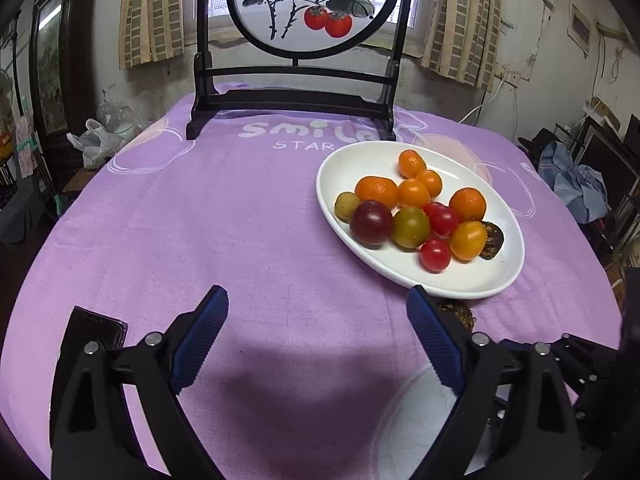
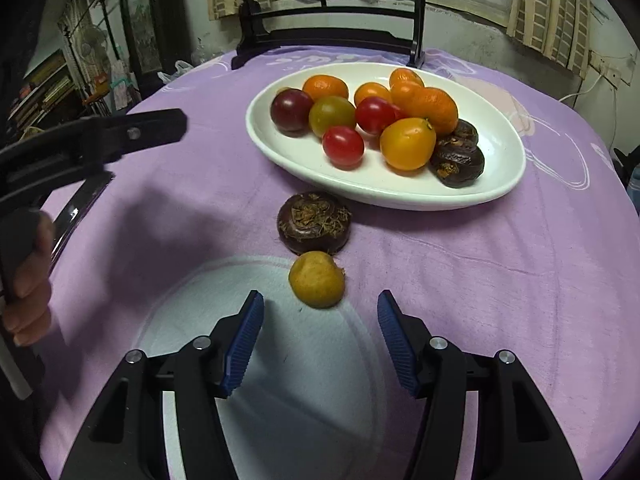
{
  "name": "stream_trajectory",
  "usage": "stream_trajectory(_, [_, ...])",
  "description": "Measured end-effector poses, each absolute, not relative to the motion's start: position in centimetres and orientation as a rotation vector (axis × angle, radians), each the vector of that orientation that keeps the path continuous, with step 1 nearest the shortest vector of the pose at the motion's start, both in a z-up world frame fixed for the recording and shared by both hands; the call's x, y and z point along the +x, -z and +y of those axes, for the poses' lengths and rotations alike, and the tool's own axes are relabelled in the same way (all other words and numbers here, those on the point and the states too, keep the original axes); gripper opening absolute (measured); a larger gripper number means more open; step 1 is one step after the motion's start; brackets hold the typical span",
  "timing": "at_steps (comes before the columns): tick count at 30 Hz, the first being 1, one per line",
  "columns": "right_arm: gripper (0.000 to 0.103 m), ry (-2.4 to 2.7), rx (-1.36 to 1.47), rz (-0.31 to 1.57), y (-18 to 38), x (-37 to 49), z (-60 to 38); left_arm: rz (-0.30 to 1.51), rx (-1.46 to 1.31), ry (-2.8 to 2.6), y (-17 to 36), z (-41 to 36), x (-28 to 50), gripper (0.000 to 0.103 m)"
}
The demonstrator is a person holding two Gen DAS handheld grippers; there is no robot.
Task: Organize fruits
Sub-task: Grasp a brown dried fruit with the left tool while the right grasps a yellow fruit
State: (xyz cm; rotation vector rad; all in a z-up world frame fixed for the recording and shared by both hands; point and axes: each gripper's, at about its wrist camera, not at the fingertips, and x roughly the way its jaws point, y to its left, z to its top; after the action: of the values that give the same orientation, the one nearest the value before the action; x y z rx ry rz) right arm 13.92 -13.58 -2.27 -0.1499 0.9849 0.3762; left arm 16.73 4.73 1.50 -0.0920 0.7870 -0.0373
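Note:
A white oval plate [image 2: 502, 168] [image 1: 472, 280] on the purple tablecloth holds several oranges, tomatoes and dark water chestnuts. On the cloth in front of it lie a dark water chestnut [image 2: 314, 222] and a small yellow fruit [image 2: 317, 285]. My right gripper [image 2: 320, 308] is open and empty, with the yellow fruit just beyond its fingertips. My left gripper [image 1: 318, 300] is open and empty over bare cloth, left of the plate; it also shows in the right wrist view [image 2: 160, 124]. The loose chestnut [image 1: 458, 314] peeks out behind its right finger.
A black wooden stand with a painted round screen [image 1: 316, 4] stands at the table's far edge. A dark phone [image 1: 100, 330] lies at the near left. A plastic bag [image 1: 94, 142] sits off the table's left side. Furniture and clutter surround the table.

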Motion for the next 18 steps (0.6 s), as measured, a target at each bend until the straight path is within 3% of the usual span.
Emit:
stream_trajectory(3, [0.058, -0.347, -0.163, 0.972, 2.5, 14.4, -12.8, 0.802, -0.103, 0.037, -1.1, 4.9, 17.1, 0.089])
stream_trajectory(4, [0.053, -0.329, -0.168, 0.967, 2.5, 14.5, -12.7, 0.809, -0.1, 0.035, -1.0, 4.9, 17.2, 0.089])
stream_trajectory(5, [0.037, -0.314, -0.175, 0.962, 2.5, 14.8, -12.7, 0.816, -0.096, 0.036, -0.8, 4.8, 17.3, 0.089])
stream_trajectory(6, [0.028, -0.318, -0.176, 0.957, 2.4, 14.8, -12.7, 0.82, -0.094, 0.037, -0.7, 4.7, 17.4, 0.089])
stream_trajectory(18, [0.028, -0.175, 0.114, 0.916, 1.3, 12.8, -21.9, 0.856, -0.026, 0.13, 0.9, 1.7, 16.9, 0.089])
